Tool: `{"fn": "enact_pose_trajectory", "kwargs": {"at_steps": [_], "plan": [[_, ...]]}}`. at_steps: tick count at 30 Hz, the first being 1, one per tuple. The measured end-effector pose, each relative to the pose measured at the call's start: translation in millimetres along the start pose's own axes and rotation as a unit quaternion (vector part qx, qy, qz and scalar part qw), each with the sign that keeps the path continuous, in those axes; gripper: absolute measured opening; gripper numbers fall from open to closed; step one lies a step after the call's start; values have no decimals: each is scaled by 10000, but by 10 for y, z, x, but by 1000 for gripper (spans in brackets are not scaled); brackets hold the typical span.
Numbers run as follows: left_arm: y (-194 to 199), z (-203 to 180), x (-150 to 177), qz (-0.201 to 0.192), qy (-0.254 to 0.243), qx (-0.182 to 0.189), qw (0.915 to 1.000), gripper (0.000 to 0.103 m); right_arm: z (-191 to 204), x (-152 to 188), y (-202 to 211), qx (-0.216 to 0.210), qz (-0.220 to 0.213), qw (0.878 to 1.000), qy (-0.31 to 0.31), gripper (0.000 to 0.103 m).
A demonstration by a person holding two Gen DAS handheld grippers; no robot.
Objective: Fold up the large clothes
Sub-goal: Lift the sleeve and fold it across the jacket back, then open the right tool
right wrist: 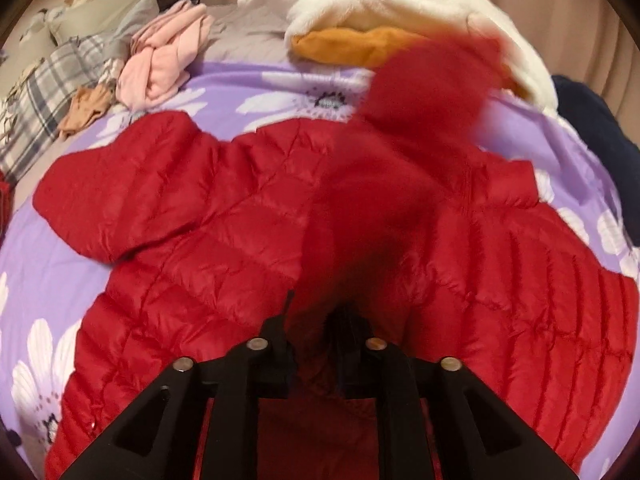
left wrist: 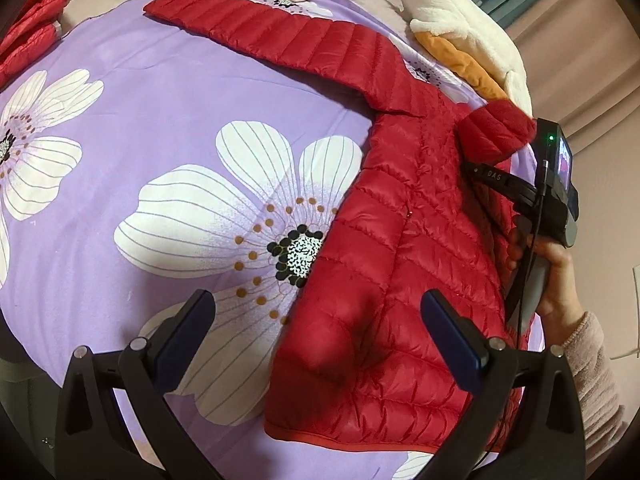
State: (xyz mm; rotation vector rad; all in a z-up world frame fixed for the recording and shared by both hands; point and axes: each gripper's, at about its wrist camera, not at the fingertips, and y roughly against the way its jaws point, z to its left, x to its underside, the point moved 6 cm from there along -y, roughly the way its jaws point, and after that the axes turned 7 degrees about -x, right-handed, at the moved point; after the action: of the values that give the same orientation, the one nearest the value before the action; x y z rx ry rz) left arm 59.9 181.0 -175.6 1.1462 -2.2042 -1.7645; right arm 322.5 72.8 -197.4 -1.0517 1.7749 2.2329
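A red quilted puffer jacket (left wrist: pixel 404 272) lies spread on the purple flowered bedspread (left wrist: pixel 160 128), one sleeve (left wrist: pixel 280 36) stretched out to the far left. My left gripper (left wrist: pixel 316 332) is open and empty, hovering above the jacket's lower left hem. My right gripper (right wrist: pixel 312 344) is shut on the jacket's other sleeve (right wrist: pixel 404 160) and holds it lifted and blurred over the jacket body (right wrist: pixel 200 240). In the left wrist view the right gripper (left wrist: pixel 468 168) shows at the right edge with the red cuff (left wrist: pixel 496 132) in it.
A white and orange plush blanket (right wrist: pixel 380 12) lies at the bed's far side. Pink clothes (right wrist: pixel 164 64), a plaid item (right wrist: pixel 52 80) and a tan garment (right wrist: pixel 86 110) lie at the far left. A dark navy item (right wrist: pixel 592 120) lies at the right. More red fabric (left wrist: pixel 28 32) sits at the left.
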Motion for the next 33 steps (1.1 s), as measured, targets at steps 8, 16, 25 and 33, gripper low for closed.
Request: {"fn": "enact_pose_trajectory", "kwargs": {"at_steps": [8,16,25,33], "plan": [[-20,30,-10,41,73,22,10000,103,152,22,252,-479,-6,9986,232,54],[-9,29,9,26,67,34,10000,103,232,-18,690,-1551,-386,9870,154,60],[-43,13,-2,40,12,52,10000,103,-120,-278,464,-1336,-821,9818,-1074,51],[-91,101,-20,56,97,-24,9999,103,169,-158,-196,-1139,-39,9904,-781,44]]}}
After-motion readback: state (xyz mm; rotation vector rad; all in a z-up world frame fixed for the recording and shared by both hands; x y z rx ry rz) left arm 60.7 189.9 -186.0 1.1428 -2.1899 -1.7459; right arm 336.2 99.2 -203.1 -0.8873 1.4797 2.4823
